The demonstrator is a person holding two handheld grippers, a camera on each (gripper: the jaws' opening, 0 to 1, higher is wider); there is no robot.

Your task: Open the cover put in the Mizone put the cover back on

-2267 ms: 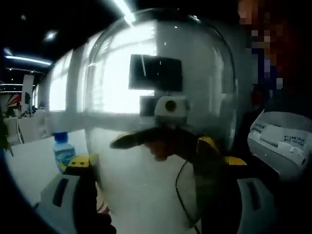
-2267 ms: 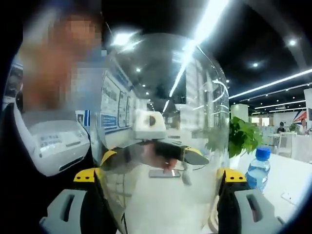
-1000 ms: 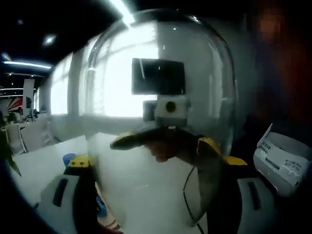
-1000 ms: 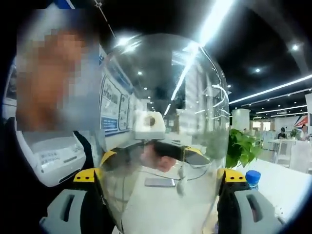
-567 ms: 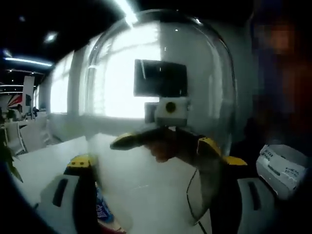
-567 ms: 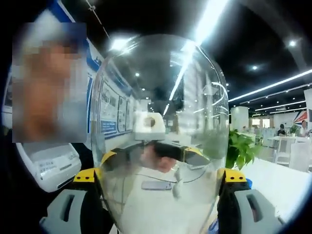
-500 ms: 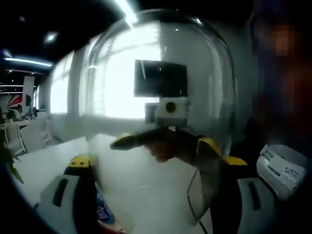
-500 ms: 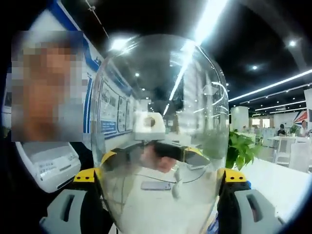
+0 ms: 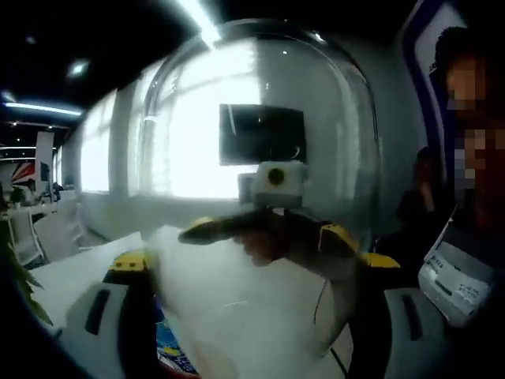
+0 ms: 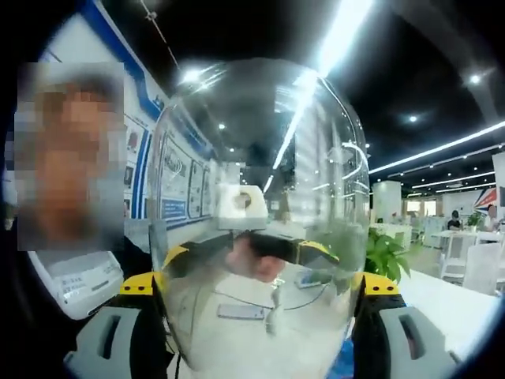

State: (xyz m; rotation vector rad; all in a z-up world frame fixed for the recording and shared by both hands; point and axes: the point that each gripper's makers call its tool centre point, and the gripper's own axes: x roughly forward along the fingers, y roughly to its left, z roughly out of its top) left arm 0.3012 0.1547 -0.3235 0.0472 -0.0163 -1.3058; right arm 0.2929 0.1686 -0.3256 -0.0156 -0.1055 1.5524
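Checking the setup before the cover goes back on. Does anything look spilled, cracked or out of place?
Nothing stands out. The clear dome cover is held between both sets of jaws, whole and uncracked. The bottle shows low behind it, mostly hidden. The table shows no spill.

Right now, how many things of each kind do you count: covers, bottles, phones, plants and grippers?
Clear cover: 1
Bottle: 1, of which a bit of blue label shows
Phone: 1, seen through the cover
Plant: 1
Grippers: 2, the left gripper and the right gripper, one on each side of the cover
Total: 6
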